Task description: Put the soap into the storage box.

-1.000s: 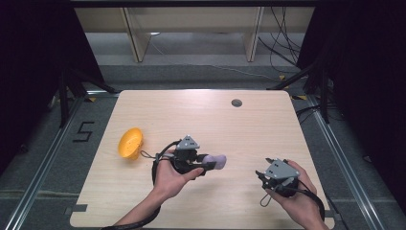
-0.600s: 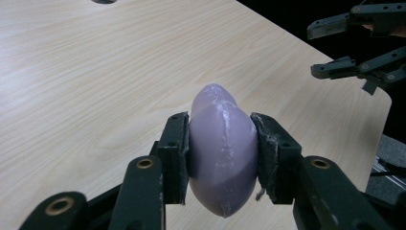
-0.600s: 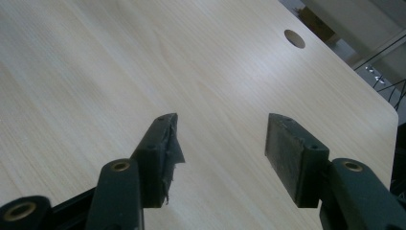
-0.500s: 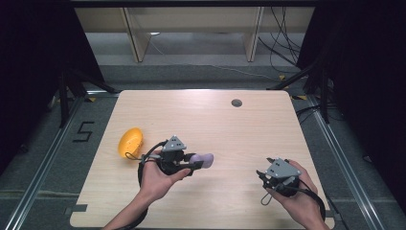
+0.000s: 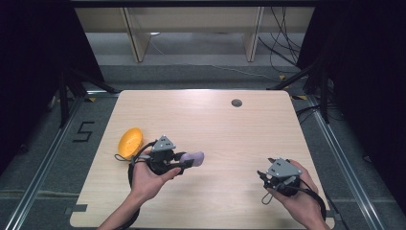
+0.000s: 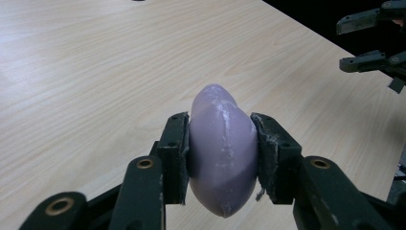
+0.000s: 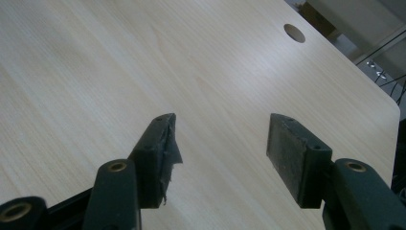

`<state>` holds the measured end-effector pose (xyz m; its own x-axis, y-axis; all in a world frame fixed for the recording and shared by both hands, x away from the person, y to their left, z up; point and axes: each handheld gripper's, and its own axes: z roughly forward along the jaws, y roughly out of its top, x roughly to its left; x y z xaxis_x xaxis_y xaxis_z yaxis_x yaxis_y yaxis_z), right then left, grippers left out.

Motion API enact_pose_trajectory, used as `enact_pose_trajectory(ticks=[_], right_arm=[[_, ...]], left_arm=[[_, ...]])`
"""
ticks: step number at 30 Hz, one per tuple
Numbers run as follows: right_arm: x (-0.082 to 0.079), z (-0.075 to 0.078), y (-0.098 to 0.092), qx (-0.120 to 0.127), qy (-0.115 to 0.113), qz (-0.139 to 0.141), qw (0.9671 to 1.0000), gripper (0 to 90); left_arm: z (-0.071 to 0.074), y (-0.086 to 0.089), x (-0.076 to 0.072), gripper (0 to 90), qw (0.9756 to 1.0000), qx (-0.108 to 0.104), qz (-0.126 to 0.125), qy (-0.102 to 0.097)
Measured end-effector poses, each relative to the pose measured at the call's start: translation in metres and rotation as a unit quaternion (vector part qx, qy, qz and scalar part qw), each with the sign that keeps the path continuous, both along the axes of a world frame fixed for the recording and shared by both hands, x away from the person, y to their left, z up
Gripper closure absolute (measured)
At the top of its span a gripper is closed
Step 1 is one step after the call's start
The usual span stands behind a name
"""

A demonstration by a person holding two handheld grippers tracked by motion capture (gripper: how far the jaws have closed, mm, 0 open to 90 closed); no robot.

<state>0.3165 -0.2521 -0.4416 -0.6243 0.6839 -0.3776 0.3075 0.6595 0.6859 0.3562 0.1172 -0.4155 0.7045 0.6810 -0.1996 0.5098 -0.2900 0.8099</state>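
The left gripper (image 6: 222, 158) has its fingers (image 6: 173, 153) pressed on both flanks of a purple egg-shaped piece (image 6: 222, 153), which stands on end between the pads with its tip pointing away toward the far edge of the worktop (image 6: 95, 62); the grip looks square and firm, so the pick-up step can be judged done. In the high view this left gripper (image 5: 184, 160) sits low over the near-left part of the worktop (image 5: 230, 129), with the purple piece (image 5: 194, 157) sticking out toward the middle. Just beyond the left hand (image 5: 146, 175), an orange egg-shaped piece (image 5: 130, 142) lies near the left edge, untouched and apart from the purple one. The right gripper (image 7: 220, 148) holds nothing: its fingers (image 7: 297, 153) stand moderately apart over bare wood and have just been opening, with nothing between them. In the high view the right gripper (image 5: 268, 178) waits at the near-right, well apart from the purple piece. What seems left is the delivery of the purple piece, perhaps a handover to the waiting right fingers or a set-down somewhere on the worktop; the pictures do not show which.
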Motion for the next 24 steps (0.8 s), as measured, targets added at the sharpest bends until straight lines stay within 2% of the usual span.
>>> enact_pose_trajectory(ticks=[5, 6, 7, 12, 15, 24], right_arm=[[0.001, 0.001, 0.000, -0.001, -0.003, 0.002, 1.0000, 43.8], [0.001, 0.001, 0.000, 0.000, -0.001, -0.001, 1.0000, 43.8], [0.001, 0.001, 0.000, -0.001, -0.001, 0.002, 1.0000, 43.8], [0.001, 0.000, 0.001, -0.001, 0.000, 0.002, 1.0000, 43.4], [0.002, 0.000, 0.000, -0.004, 0.000, 0.003, 1.0000, 43.4], [0.002, 0.000, -0.001, 0.000, 0.001, -0.004, 1.0000, 43.4]], left_arm=[[0.003, 0.011, 0.000, 59.1, 1.0000, 0.005, 0.008, -0.003], [0.002, 0.011, 0.000, 59.1, 0.9997, -0.004, 0.020, -0.010], [0.003, 0.014, 0.001, 59.1, 0.9999, -0.001, 0.013, -0.007], [0.006, 0.023, 0.002, 59.1, 0.9995, -0.004, 0.029, -0.013], [0.008, 0.028, 0.003, 59.1, 0.9991, 0.001, 0.037, -0.018], [0.009, 0.042, 0.007, 59.1, 0.9984, -0.006, 0.054, -0.017]])
